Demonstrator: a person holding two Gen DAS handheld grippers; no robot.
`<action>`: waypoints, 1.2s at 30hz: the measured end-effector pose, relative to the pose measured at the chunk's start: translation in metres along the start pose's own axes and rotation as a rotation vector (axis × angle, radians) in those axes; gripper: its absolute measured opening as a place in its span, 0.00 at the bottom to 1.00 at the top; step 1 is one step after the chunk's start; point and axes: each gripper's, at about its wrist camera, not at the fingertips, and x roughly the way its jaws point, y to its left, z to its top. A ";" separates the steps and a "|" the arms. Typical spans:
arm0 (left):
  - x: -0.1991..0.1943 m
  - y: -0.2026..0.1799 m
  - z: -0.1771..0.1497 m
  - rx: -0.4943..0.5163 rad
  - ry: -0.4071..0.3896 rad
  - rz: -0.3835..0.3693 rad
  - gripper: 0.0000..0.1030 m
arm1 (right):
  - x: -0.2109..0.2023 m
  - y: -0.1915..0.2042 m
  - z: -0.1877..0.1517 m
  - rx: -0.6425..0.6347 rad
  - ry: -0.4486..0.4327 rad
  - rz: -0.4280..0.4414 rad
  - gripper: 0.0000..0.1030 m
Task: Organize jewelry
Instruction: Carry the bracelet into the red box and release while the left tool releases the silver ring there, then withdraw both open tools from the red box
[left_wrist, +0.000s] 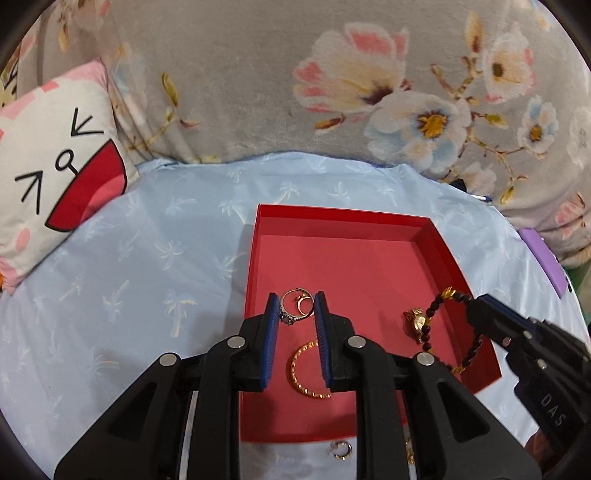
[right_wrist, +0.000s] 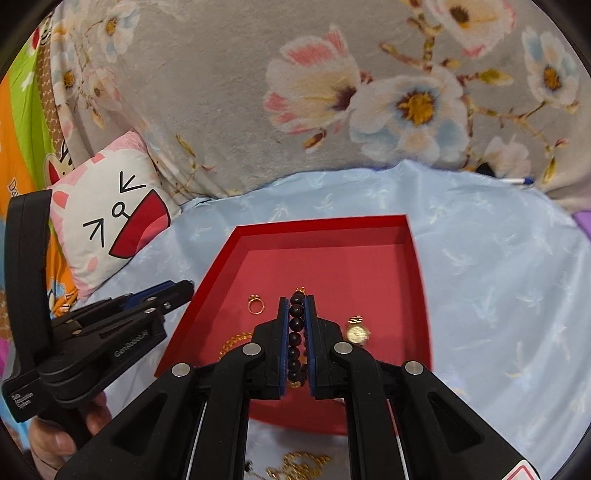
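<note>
A red tray (left_wrist: 332, 221) lies on the light blue cloth. My left gripper (left_wrist: 296, 306) is open over the tray's near left part, with rings (left_wrist: 295, 306) lying between its fingertips and a gold chain bangle (left_wrist: 301, 373) below them. My right gripper (right_wrist: 296, 306) is shut on a dark bead bracelet (right_wrist: 296, 332) and holds it over the tray (right_wrist: 325, 225). It also shows in the left wrist view (left_wrist: 476, 306), with the bracelet (left_wrist: 436, 306) hanging from it. A gold watch (right_wrist: 356, 332) and a gold ring (right_wrist: 255, 304) lie in the tray.
A small hoop earring (left_wrist: 341, 450) lies on the cloth in front of the tray. More gold jewelry (right_wrist: 299, 467) lies on the cloth near me. A cat-face pillow (left_wrist: 55, 166) sits at the left. A floral blanket (left_wrist: 295, 74) rises behind. A purple object (left_wrist: 543, 258) is at the right.
</note>
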 end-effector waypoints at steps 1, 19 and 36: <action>0.005 0.001 0.000 -0.004 0.008 0.003 0.18 | 0.009 -0.001 0.000 0.010 0.012 0.012 0.07; 0.052 0.004 0.003 -0.022 0.052 0.059 0.43 | 0.042 -0.015 -0.001 0.005 0.003 -0.037 0.24; -0.039 0.018 -0.036 0.006 -0.034 0.121 0.47 | -0.071 -0.031 -0.068 -0.005 -0.037 -0.069 0.33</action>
